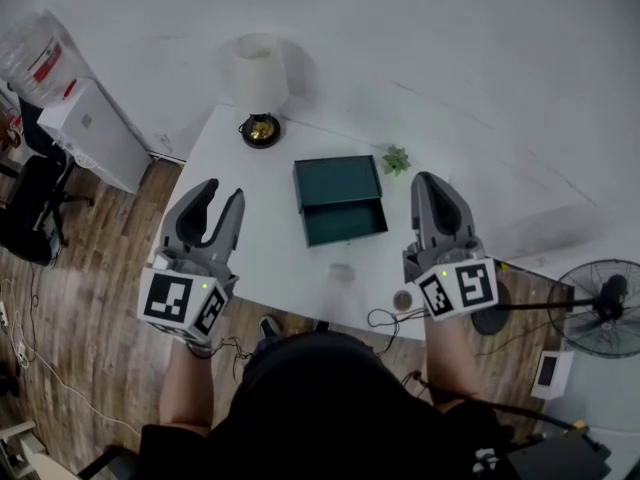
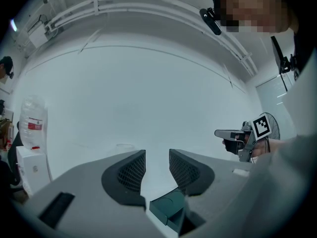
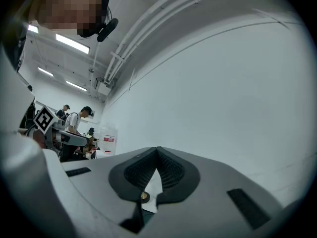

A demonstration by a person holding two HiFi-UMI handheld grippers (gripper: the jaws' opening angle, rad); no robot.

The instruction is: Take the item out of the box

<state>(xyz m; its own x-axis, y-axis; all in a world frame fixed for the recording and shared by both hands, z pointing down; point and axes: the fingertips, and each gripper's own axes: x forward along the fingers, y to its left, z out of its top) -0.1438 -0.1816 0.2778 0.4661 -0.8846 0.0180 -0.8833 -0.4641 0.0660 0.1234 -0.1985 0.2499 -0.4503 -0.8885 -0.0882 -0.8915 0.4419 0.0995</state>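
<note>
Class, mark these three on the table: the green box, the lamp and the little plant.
Box [image 1: 338, 182]: head view, on its upper green panel.
Lamp [image 1: 258, 72]: head view, on the white shade.
Plant [image 1: 396, 160]: head view, on its leaves.

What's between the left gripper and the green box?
Nothing. Head view shows only bare white table between the left gripper and the green box.

Lamp [image 1: 259, 86], small plant [image 1: 396, 160], fan [image 1: 603, 310]
</note>
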